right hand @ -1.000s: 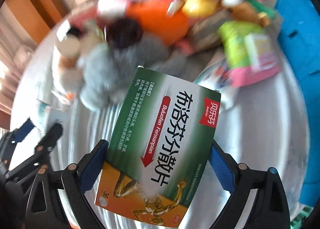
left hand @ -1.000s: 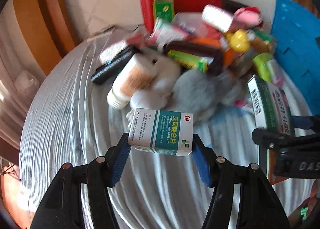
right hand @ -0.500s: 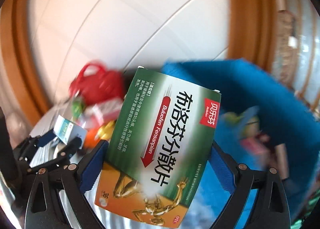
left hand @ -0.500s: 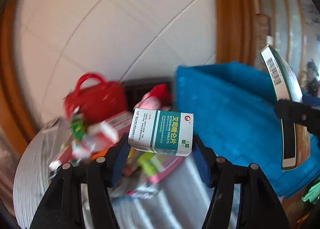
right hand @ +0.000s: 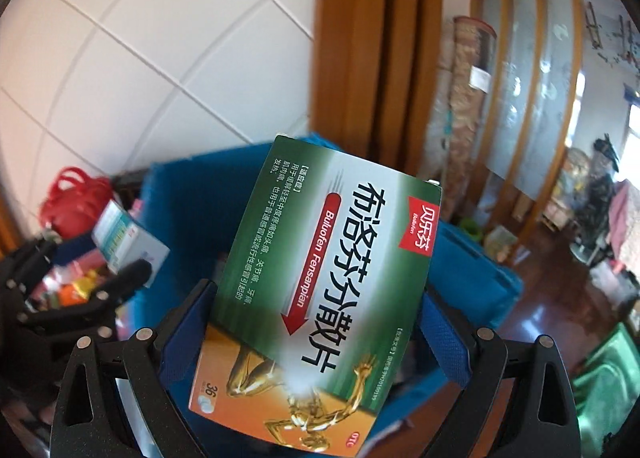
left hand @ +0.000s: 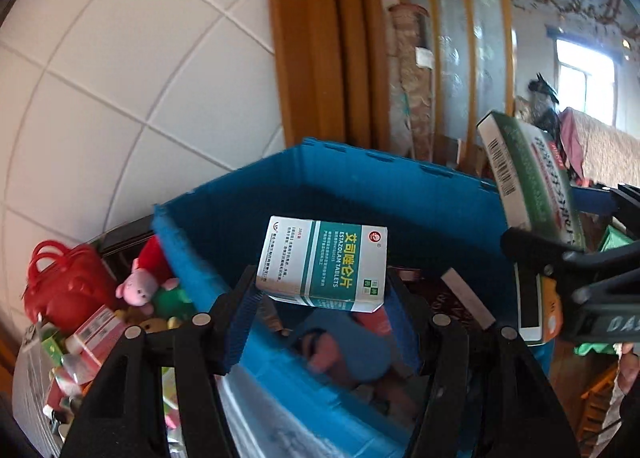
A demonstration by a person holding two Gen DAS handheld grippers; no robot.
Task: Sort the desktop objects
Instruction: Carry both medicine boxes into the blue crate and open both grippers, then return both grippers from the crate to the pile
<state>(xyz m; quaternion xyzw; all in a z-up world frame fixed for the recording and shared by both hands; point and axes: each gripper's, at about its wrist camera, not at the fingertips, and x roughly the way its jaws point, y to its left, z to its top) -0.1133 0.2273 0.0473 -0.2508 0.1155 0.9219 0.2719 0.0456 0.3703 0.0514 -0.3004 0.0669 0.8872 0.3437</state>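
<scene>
Two boxes are up over the blue bin [left hand: 400, 193], whose far rim sits close under the wooden frame, upper centre. My left gripper [left hand: 324, 310] is clamped on the teal tablet box [left hand: 324, 262], long axis across the frame. My right gripper [right hand: 316, 338] is clamped on the green medicine box [right hand: 320, 278], long axis tilted up-left; it hides most of the bin's inside. Bin contents below are blurred.

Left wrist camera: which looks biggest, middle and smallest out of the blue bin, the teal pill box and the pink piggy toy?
1. blue bin, biggest.
2. teal pill box, though it's nearest the camera, so it looks bigger than it is.
3. pink piggy toy, smallest.
</scene>
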